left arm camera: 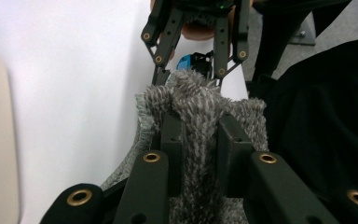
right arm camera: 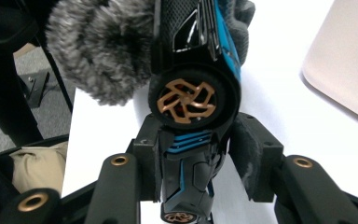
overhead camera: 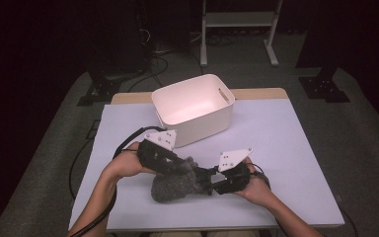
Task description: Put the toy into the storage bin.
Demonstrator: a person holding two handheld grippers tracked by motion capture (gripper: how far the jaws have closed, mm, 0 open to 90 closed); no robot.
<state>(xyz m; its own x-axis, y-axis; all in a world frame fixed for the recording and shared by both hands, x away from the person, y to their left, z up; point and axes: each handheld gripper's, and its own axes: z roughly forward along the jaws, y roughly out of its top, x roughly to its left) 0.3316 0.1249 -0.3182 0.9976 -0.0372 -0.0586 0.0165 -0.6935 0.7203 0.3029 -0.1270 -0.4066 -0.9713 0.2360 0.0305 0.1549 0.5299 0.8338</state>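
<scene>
High view: grey fuzzy pouch (overhead camera: pixel 173 186) at table's (overhead camera: pixel 286 163) 6 o'clock, white bin (overhead camera: pixel 193 108) at 12 | left gripper view: left gripper (left arm camera: pixel 200 140) clamped on pouch | right gripper view: right gripper (right arm camera: pixel 193 158) pinching black-blue toy car (right arm camera: pixel 193 100), pouch at 11.

A pale lavender tabletop (overhead camera: pixel 286 148) with a wooden far edge stands on grey carpet floor (overhead camera: pixel 44 163). Beyond the tabletop a white metal frame (overhead camera: pixel 237 24) rises against near-black darkness. Black cables (overhead camera: pixel 153 64) trail over the floor left of that frame; black stand feet (overhead camera: pixel 325 86) sit right of it.
</scene>
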